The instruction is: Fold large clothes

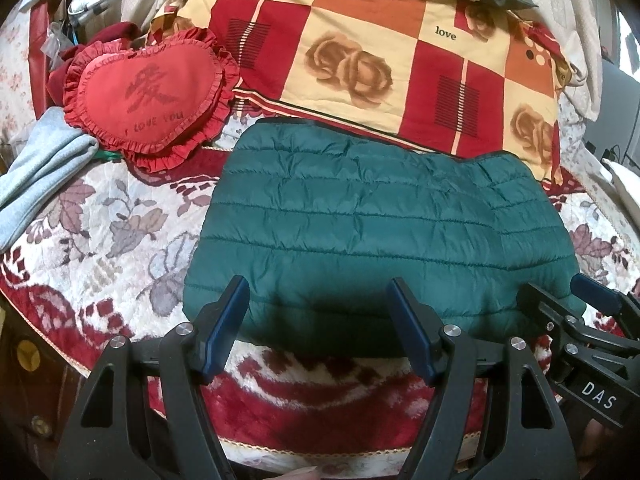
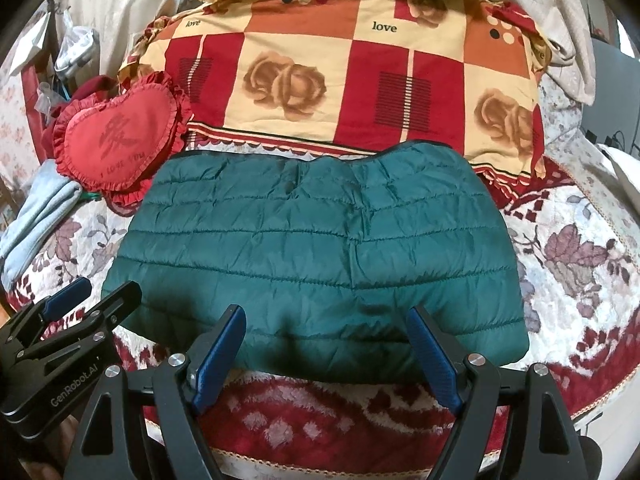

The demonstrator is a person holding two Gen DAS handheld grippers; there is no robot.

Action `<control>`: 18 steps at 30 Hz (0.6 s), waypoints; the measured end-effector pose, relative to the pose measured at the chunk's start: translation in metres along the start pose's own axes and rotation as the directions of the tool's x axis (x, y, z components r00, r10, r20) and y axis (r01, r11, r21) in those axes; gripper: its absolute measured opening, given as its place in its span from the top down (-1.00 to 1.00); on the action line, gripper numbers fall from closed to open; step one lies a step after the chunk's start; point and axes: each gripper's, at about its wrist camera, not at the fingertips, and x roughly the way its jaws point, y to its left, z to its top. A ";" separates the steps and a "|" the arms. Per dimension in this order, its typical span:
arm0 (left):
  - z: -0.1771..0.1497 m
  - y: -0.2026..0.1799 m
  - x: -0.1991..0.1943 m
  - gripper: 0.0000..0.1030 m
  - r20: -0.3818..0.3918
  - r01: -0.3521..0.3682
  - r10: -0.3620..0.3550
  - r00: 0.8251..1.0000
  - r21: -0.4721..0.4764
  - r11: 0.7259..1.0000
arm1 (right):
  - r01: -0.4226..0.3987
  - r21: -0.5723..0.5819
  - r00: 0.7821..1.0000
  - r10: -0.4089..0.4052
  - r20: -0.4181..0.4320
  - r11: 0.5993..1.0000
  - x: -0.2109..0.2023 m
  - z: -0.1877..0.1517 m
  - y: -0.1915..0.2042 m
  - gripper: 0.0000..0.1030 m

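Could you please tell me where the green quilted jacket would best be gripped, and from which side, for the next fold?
Probably along the near edge of the green quilted jacket, one claw toward each near corner. It lies flat in a folded rectangle, with that edge right in front of the open left claw and right claw, both empty.

Folded green jacket (image 2: 320, 248) lies flat on the bed (image 2: 580, 264), far edge touching a checked quilt (image 2: 340, 80). Right tool (image 2: 324, 344) open, empty, above near hem. Left tool (image 2: 96, 300) beside it.
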 end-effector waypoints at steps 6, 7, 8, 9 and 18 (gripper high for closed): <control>-0.001 0.000 0.000 -0.39 -0.003 0.000 0.000 1.000 -0.001 1.000 | -0.002 0.005 1.000 0.002 0.000 1.000 0.000 -0.002 0.000 -0.56; -0.001 0.000 0.000 -0.39 -0.003 0.002 -0.002 1.000 -0.001 1.000 | -0.002 0.007 1.000 0.002 -0.001 1.000 0.000 -0.002 0.000 -0.56; -0.001 0.000 0.001 -0.39 -0.004 0.004 -0.004 1.000 -0.003 1.000 | -0.003 0.007 1.000 0.003 -0.001 1.000 0.000 -0.003 0.001 -0.56; -0.002 0.000 0.001 -0.39 -0.005 0.005 -0.005 1.000 -0.004 1.000 | -0.001 0.004 1.000 0.001 0.000 1.000 0.000 -0.002 0.000 -0.56; -0.004 0.000 0.003 -0.39 -0.012 0.008 -0.008 1.000 -0.006 1.000 | -0.008 0.008 1.000 0.008 -0.015 1.000 0.003 -0.006 0.003 -0.56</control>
